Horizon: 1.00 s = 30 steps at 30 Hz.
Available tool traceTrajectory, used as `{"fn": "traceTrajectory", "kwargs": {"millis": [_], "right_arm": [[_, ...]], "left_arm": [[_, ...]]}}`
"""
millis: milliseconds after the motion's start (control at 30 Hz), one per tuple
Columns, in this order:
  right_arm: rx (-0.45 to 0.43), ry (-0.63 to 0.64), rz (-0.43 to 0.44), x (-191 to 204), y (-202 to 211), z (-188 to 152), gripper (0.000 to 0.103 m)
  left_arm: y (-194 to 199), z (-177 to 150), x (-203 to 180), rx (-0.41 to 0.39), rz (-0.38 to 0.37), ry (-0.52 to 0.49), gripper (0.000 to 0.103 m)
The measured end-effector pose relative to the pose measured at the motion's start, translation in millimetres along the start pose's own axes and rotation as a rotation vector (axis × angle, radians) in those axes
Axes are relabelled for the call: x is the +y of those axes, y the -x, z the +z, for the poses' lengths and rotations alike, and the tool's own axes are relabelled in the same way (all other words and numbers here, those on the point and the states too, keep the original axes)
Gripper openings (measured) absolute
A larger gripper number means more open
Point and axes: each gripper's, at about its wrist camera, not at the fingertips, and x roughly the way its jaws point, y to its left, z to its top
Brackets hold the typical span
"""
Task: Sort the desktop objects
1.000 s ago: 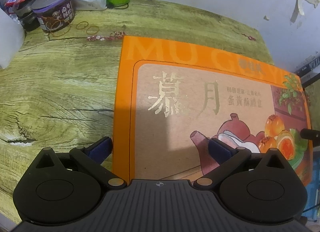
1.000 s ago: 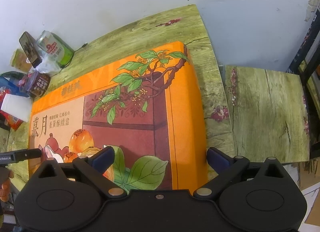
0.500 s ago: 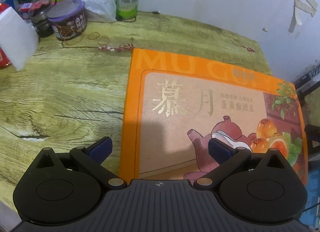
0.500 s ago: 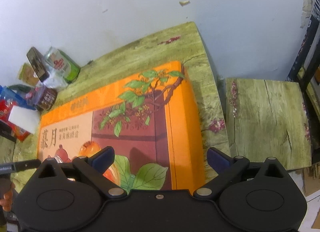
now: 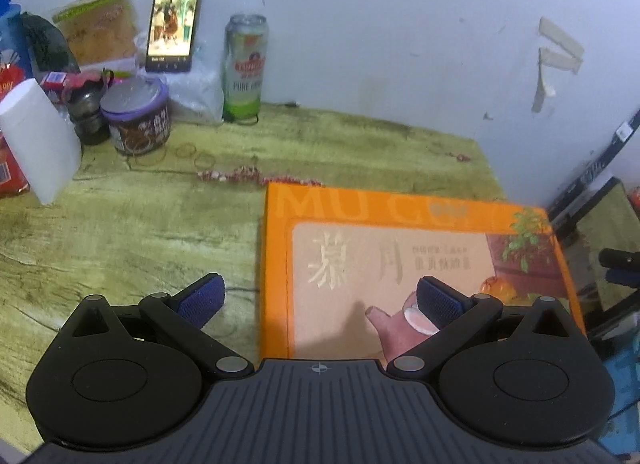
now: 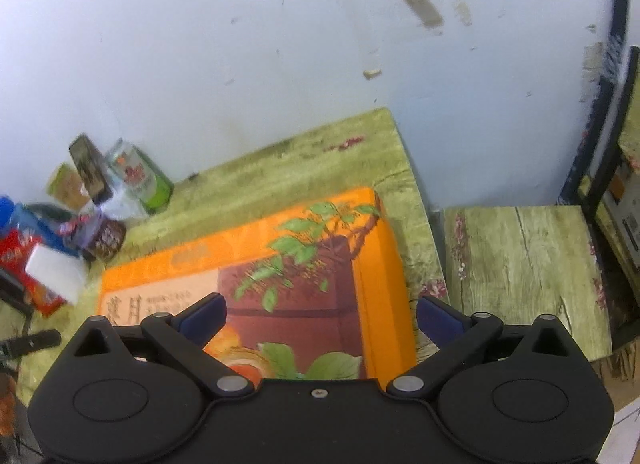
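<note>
Orange flat cardboard gift box (image 5: 420, 264) lies on the green wood-grain worktop (image 5: 140, 232), at its right end near the wall. Left gripper (image 5: 320, 298) and right gripper (image 6: 320, 314) both hang above it with jaws spread wide, grasping nothing. Clutter sits at the far left: a green drink can (image 5: 245, 68), a purple-lidded tub (image 5: 136, 120), a propped phone (image 5: 174, 20). Judging by this, sorting goes best by descending squarely, one small item at a time

Orange box (image 5: 404, 264): "MU G…" along top edge, large characters "慕月". Green can (image 5: 245, 70): "PURE DR…".
</note>
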Motion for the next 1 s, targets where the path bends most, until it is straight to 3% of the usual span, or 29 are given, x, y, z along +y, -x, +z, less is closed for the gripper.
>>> {"fn": "traceTrajectory", "kwargs": {"millis": [100,267,600,833,1000], "right_arm": [[-0.044,0.001,0.002,7.4,11.4,-1.9,0.103],[-0.103,0.012,-0.087,24.0,20.2,-3.2,0.103],[-0.155,0.116,-0.218,65.8,33.8,-10.6,0.103],[-0.223,0.281,-0.271,83.4,49.6,-3.2,0.103],[-0.186,0.277,-0.227,62.4,39.0,12.5,0.103]], "left_arm": [[1.5,-3.1,6.0,-0.027,-0.019,0.022,0.103],[3.3,-11.5,12.7,-0.061,-0.048,0.013,0.103],[-13.4,-18.7,39.7,-0.033,-0.108,0.117,0.103],[-15.3,-28.0,42.8,-0.016,-0.073,0.101,0.103],[-13.0,-33.6,35.9,-0.02,-0.013,0.12,0.103]]}}
